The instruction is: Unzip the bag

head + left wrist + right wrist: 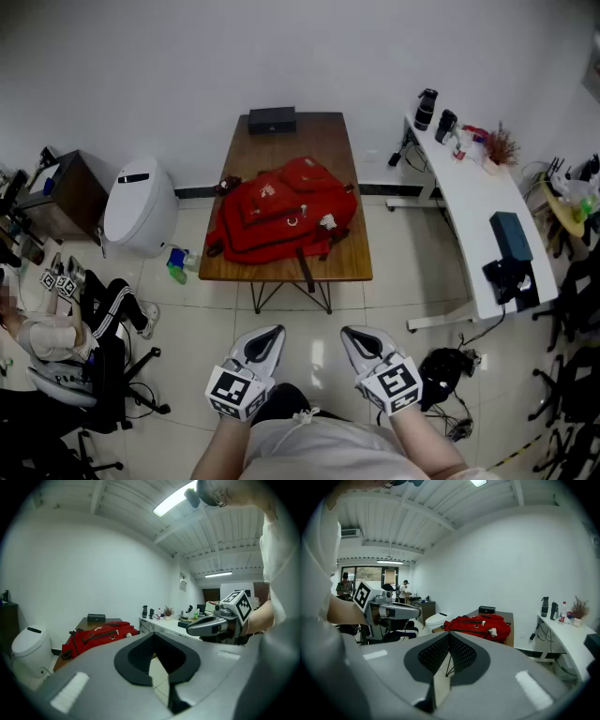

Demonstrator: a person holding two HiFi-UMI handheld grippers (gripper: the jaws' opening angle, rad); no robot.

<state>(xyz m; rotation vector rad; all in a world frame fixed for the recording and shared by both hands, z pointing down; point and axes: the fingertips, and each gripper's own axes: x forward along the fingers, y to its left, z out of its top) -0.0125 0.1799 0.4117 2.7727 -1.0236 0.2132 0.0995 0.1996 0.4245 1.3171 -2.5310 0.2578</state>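
A red backpack [281, 217] lies flat on the wooden table [281, 267], its zips closed as far as I can see, with a white tag near its right side. Both grippers hang close to my body, well short of the table. The left gripper [265, 342] and the right gripper [361, 342] are both shut and hold nothing. The left gripper view has the bag [101, 634] far off to the left beyond the closed left gripper [153, 637]. In the right gripper view the bag [480, 624] lies ahead, past the closed right gripper [449, 635].
A black box [272, 119] sits at the table's far end. A white desk [478, 206] with bottles stands to the right, and a white rounded bin [139, 204] to the left. A seated person [56, 328] is at far left. Black gear [441, 370] lies on the floor.
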